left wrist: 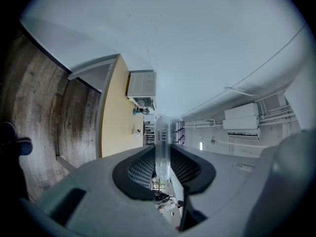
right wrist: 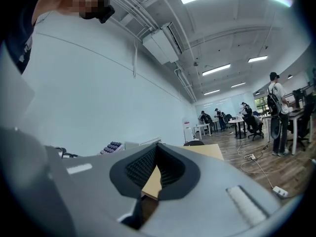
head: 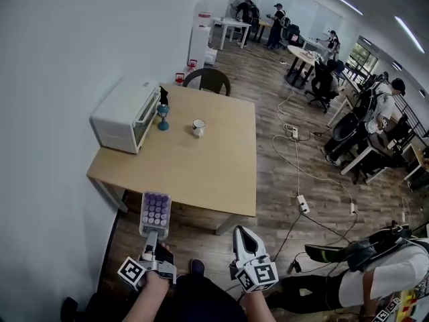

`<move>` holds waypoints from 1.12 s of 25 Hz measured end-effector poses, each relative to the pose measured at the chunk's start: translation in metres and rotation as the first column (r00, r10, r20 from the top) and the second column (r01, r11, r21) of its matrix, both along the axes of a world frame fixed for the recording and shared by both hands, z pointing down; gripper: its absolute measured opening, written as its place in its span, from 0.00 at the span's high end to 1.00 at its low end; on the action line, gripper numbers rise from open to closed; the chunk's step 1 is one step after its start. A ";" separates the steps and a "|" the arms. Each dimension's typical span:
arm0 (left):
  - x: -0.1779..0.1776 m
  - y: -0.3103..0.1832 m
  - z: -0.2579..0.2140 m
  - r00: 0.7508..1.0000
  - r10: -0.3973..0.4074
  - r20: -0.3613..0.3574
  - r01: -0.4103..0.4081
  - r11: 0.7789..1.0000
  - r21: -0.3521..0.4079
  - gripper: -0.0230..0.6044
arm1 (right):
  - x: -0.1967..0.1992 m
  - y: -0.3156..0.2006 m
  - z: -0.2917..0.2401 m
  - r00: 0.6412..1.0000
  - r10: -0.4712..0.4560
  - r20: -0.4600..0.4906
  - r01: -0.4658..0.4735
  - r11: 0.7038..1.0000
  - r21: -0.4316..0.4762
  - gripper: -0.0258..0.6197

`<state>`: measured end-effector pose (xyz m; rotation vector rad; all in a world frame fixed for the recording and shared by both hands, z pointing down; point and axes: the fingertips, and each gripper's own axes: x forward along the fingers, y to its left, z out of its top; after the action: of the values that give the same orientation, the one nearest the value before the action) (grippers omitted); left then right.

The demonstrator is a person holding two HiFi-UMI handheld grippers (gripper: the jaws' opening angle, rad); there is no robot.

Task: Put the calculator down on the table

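Nearest to us, low in the head view and just short of the table's [head: 201,173] near edge, the left gripper [head: 153,232] is clamped on the lower end of the calculator [head: 155,210]. Its pads press both flat faces, and the purple keys face up. The calculator is held level in the air, with its far end about at the table's near edge (whether it overhangs the top we cannot tell). To its right, also short of that edge, the right gripper [head: 242,233] has its tips together with nothing between them.

On the table, a white toaster oven [head: 124,115] stands at the left edge against the wall. A small blue stemmed thing [head: 163,118] stands just beside it, and a white cup [head: 198,127] stands a little further right. A dark chair [head: 208,80] sits at the table's far edge. Right of the table, a power strip [head: 303,204] and cables lie on the wooden floor.
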<state>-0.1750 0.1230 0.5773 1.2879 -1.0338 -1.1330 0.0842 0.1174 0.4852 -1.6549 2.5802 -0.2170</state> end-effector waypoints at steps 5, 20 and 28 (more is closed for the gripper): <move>0.007 -0.029 0.004 1.000 0.031 -0.002 -0.031 1.000 0.006 0.82 | 0.005 -0.028 0.011 1.000 0.017 0.009 -0.017 1.000 -0.002 0.94; 0.020 -0.164 0.013 1.000 0.024 0.014 -0.023 1.000 -0.002 0.82 | 0.022 -0.171 0.016 1.000 0.002 0.001 -0.002 1.000 0.013 0.94; 0.034 -0.269 0.012 1.000 -0.001 0.023 0.002 0.999 -0.035 0.82 | 0.034 -0.285 0.012 1.000 -0.028 0.003 0.028 1.000 0.003 0.94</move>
<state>-0.1410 -0.1460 0.5895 1.2747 -1.0672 -1.0990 0.1185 -0.1678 0.4967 -1.6176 2.6010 -0.2170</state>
